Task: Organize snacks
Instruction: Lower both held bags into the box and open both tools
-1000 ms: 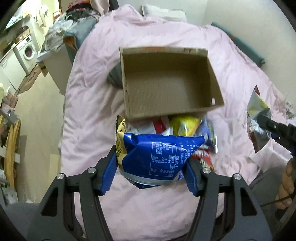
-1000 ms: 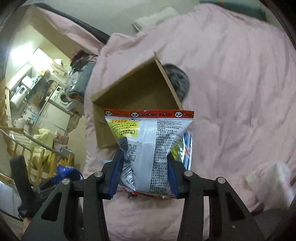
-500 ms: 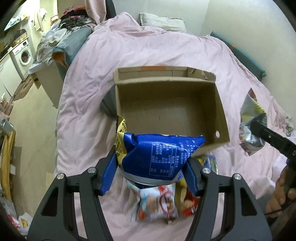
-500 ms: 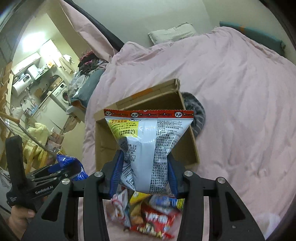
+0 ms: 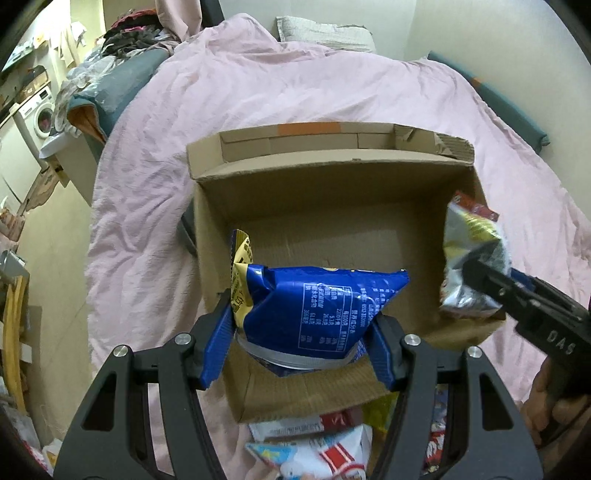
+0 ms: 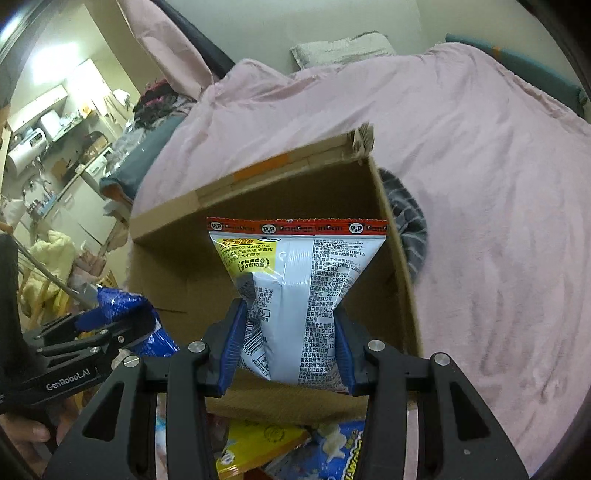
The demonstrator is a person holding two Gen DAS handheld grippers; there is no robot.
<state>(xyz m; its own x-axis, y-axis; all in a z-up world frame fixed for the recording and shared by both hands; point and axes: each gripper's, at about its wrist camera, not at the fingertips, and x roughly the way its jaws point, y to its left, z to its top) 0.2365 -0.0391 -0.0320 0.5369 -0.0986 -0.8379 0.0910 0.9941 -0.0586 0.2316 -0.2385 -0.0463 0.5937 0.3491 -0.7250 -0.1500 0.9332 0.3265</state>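
We see the pink bed filling the frame, with the open box at its centre. Our left tongs clench the blue bag at lower centre, over the box's near edge. Our right tongs grip the white bag above the box's right side. Loose snacks lie at the bottom edge.

Pink bedspread, pillow, washing machine.
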